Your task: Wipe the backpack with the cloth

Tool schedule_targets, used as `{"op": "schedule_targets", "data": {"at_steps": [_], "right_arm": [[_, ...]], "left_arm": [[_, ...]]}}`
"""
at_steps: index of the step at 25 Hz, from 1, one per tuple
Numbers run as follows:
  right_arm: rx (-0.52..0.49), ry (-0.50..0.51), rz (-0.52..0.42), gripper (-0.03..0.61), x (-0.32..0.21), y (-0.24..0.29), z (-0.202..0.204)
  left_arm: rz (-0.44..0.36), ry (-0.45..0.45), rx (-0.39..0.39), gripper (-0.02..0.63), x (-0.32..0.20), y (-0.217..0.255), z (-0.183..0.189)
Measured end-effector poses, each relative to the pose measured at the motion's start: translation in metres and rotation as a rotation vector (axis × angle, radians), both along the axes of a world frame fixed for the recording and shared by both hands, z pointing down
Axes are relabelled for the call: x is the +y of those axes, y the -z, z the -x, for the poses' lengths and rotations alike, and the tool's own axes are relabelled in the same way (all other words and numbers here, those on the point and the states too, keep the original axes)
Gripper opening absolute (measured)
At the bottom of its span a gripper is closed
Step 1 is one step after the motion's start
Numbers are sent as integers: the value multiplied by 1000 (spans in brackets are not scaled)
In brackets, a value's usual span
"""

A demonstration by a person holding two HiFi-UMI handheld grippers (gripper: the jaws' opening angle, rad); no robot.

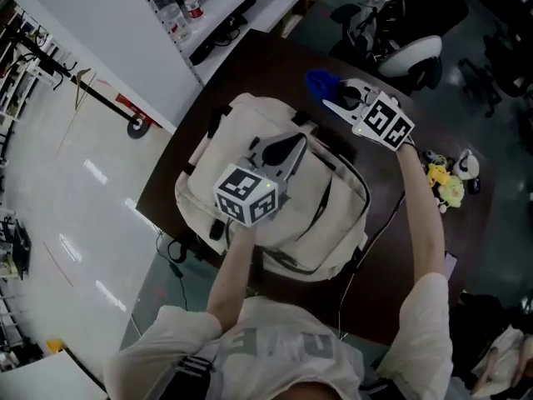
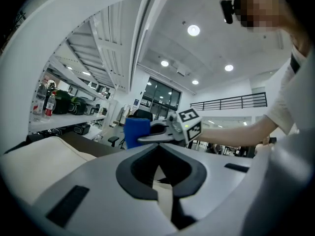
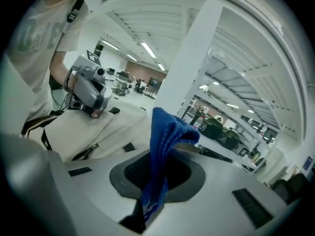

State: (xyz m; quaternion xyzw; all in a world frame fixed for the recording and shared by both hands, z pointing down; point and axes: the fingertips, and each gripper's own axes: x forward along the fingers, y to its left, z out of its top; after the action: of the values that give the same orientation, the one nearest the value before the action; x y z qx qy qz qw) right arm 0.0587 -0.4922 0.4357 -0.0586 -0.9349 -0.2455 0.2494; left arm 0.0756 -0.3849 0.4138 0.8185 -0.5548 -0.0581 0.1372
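Observation:
A cream backpack (image 1: pixel 241 127) lies flat on the dark table (image 1: pixel 266 57); it also shows low at the left of the left gripper view (image 2: pixel 44 166) and under the cloth (image 3: pixel 83 127). My left gripper (image 1: pixel 293 147) rests on the backpack's top. Its jaws are closed, with a cream sliver of backpack fabric between them (image 2: pixel 158 176). My right gripper (image 1: pixel 337 100) hovers just beyond the backpack's far right corner, shut on a blue cloth (image 1: pixel 321 82). The cloth (image 3: pixel 165 136) stands up from the closed jaws (image 3: pixel 152 193). The left gripper view shows that gripper (image 2: pixel 165 134) and its cloth (image 2: pixel 136 132) ahead.
Yellow soft toys (image 1: pixel 445 186) lie near the table's right edge. A black cable (image 1: pixel 179 252) hangs off the left side. An office chair (image 1: pixel 412 57) stands beyond the table. White shelving with bottles (image 1: pixel 191 2) lines the far wall.

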Motion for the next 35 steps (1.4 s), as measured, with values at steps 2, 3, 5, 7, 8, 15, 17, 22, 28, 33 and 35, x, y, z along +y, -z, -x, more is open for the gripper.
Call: {"op": "schedule_targets", "data": {"at_steps": [2, 3, 5, 7, 8, 15, 17, 22, 28, 33, 35], "right_arm": [[44, 98, 30, 42, -11, -21, 32], [71, 146, 42, 41, -14, -33, 46], [130, 240, 49, 41, -16, -58, 70], [173, 324, 55, 41, -13, -80, 91], [185, 359, 64, 41, -10, -89, 100], [207, 571, 73, 41, 26, -117, 126], [196, 585, 68, 41, 30, -117, 127], [194, 582, 66, 41, 29, -120, 115], [231, 570, 74, 41, 34, -129, 77], [255, 530, 107, 41, 43, -136, 39], [253, 511, 107, 41, 45, -136, 30]], "left_arm": [[16, -7, 23, 3, -8, -2, 2], [22, -7, 33, 3, -11, -4, 2], [37, -1, 36, 3, -15, -8, 3], [60, 6, 32, 3, -19, -13, 4], [73, 6, 42, 3, -21, -16, 5], [103, 28, 186, 3, -26, -18, 23], [110, 37, 179, 3, -27, -19, 24], [116, 55, 182, 3, -30, -22, 25], [122, 59, 168, 3, -31, -24, 25], [117, 82, 175, 3, -30, -24, 28], [105, 96, 167, 3, -32, -23, 29]]}}
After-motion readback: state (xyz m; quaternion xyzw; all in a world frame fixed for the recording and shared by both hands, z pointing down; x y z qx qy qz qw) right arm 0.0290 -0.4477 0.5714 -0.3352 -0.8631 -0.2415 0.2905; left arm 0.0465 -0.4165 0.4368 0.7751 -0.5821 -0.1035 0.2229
